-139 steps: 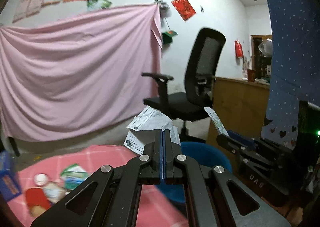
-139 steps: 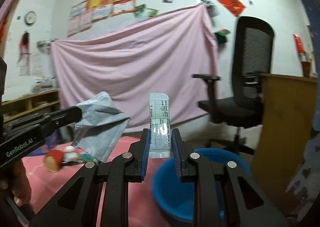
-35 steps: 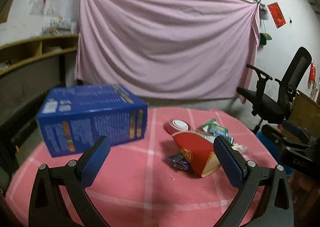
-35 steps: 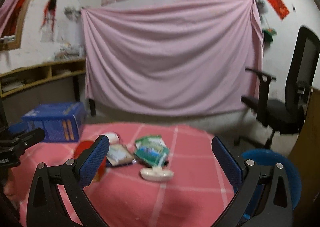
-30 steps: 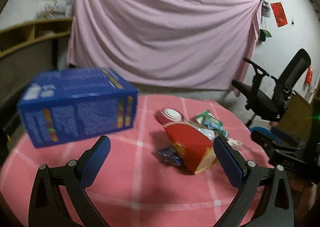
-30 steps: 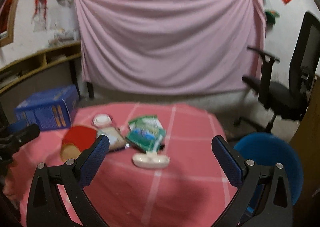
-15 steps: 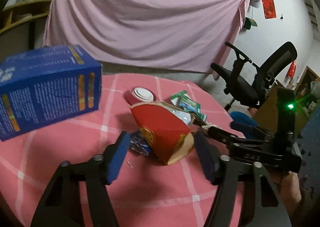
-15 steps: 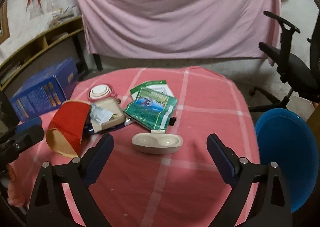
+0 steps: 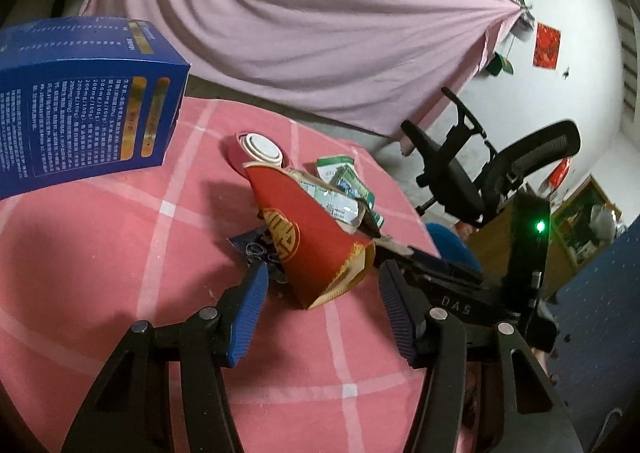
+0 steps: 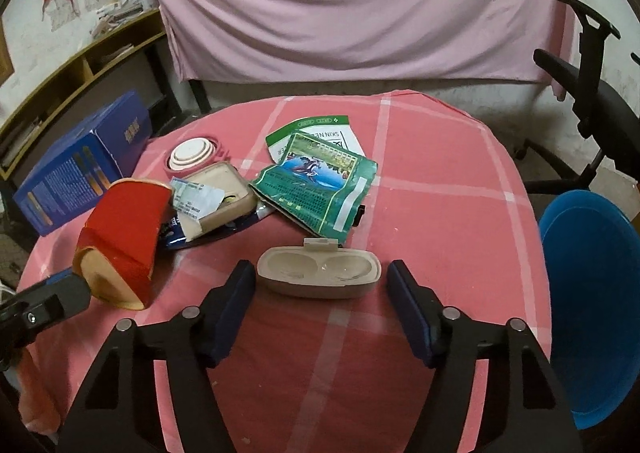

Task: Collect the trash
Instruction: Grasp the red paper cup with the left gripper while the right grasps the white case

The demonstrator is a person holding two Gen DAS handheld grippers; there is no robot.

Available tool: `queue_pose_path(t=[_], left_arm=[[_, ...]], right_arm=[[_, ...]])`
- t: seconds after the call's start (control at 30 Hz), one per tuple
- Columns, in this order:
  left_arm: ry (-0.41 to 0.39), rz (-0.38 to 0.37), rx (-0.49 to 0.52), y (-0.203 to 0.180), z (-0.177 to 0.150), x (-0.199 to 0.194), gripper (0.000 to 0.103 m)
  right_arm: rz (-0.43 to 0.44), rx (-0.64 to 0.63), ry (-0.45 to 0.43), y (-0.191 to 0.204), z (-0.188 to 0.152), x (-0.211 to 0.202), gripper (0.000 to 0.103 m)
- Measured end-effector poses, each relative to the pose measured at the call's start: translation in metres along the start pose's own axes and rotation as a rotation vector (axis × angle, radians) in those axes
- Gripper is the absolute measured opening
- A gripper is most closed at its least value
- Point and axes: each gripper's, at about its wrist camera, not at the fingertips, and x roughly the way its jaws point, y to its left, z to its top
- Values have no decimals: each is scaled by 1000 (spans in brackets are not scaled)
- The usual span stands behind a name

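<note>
Both tools dip toward the pink tablecloth [image 10: 432,221], each lined up on 1 piece of trash. Nearest, the right gripper [image 10: 320,279] is closing, the beige tray [image 10: 319,272] between its pads but not yet pinched. To its left, the left gripper [image 9: 322,285] is closing around the red carton [image 9: 310,249], untouched as far as shows. Farther lie the green pouch [image 10: 320,183] and blue box [image 10: 76,169]; the blue bin [image 10: 592,293] waits at right.

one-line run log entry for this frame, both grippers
left gripper: closing, red carton between jaws, no contact | right gripper: closing around beige tray, no contact | blue bin: beside table
</note>
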Motion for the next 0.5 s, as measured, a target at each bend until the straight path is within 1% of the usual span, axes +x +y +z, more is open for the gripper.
queue_pose_path(t=[0.2,0.3,0.37,0.43,0.5], left_arm=[[-19,-3,-50,9,10,-6,52],[-14,5,-54,10,12,-4,51],[-6,6,-55,10,11,-2,42],[10,13,-52,9,9,0,32],[16,9,-51,10,7,0,32]], right_arm=[[-4,0,5,1,2,2,66],[-3,-2,2,1,2,2,66],[4,0,-3,2,2,1,60],[9,3,-5,1,1,1,58],[19,9,-6,0,1,1,58]])
